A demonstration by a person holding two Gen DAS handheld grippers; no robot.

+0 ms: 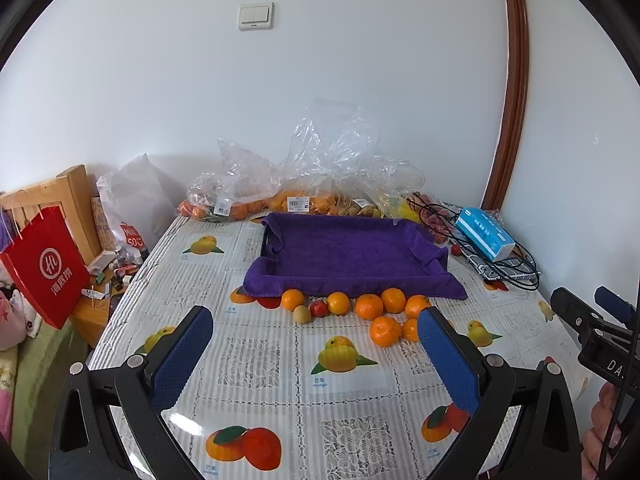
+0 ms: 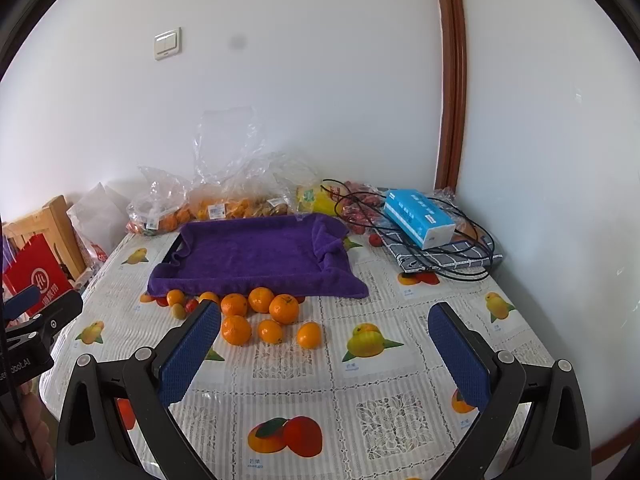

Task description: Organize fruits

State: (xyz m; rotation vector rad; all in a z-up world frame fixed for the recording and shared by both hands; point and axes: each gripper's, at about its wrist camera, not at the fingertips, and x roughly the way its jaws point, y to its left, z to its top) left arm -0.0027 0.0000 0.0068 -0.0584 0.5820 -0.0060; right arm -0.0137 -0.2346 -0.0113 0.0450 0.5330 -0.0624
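Note:
Several oranges [image 1: 369, 306] [image 2: 284, 309] lie loose on the fruit-print tablecloth, in front of a tray lined with a purple towel [image 1: 348, 256] [image 2: 256, 256]. A small red fruit [image 1: 319, 308] and a small tan fruit [image 1: 302, 315] lie among them at the left. The tray holds nothing. My left gripper [image 1: 316, 332] is open and empty, above the table short of the oranges. My right gripper [image 2: 326, 328] is open and empty, with the oranges ahead to its left.
Clear plastic bags of fruit [image 1: 304, 196] [image 2: 224, 204] stand behind the tray by the wall. A blue tissue box [image 1: 485, 239] [image 2: 420, 224] lies on a checked cloth with black cables at the back right. A red paper bag [image 1: 46, 266] hangs left of the table.

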